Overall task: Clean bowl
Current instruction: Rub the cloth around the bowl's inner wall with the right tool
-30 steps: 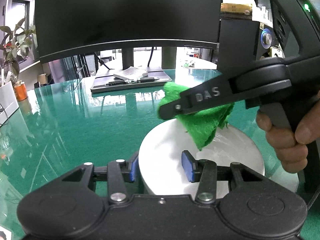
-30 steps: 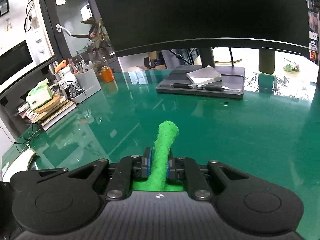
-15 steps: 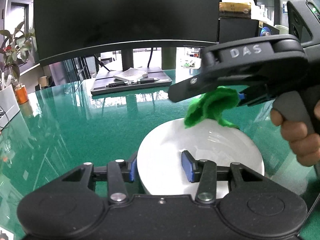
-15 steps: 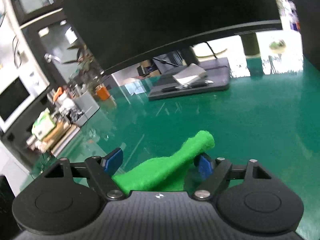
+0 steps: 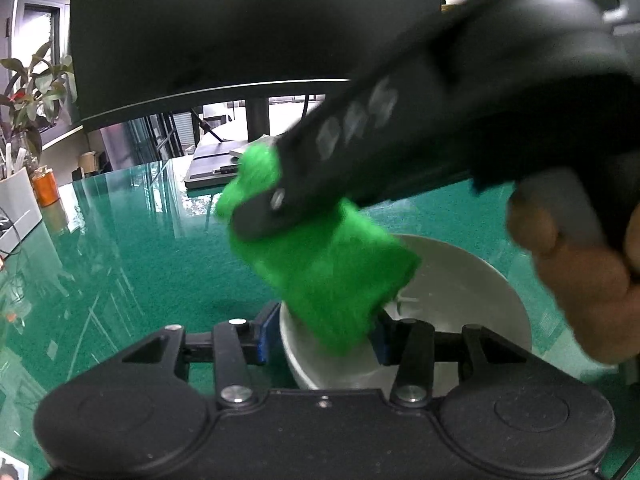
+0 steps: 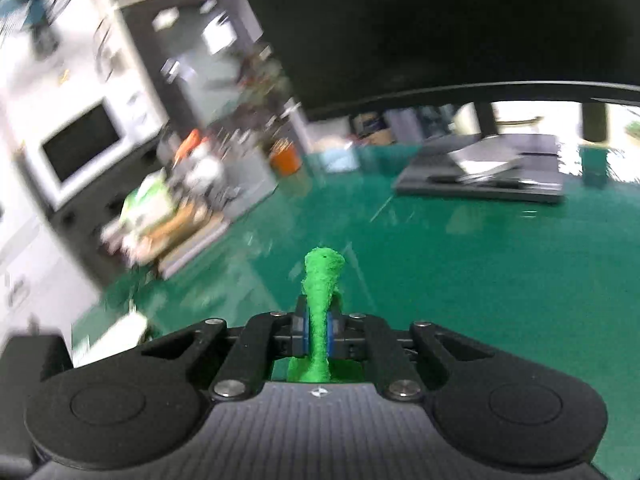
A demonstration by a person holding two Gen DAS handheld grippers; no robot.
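The round white ceramic bowl is seen on the green glass-topped table, its near rim clasped between the left gripper's blue pads. Nothing is seen inside except the fuzzy bright-green cleaning cloth, dipped in and pinched tight by the right gripper. Wiping is judged mid-way; more strokes are probably needed.

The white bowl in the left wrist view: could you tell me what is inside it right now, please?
The green cloth, pinched by the right gripper, hangs into the white bowl. One pad of the left gripper also sits inside the rim. The bare wall looks plain; the cloth covers the rest.
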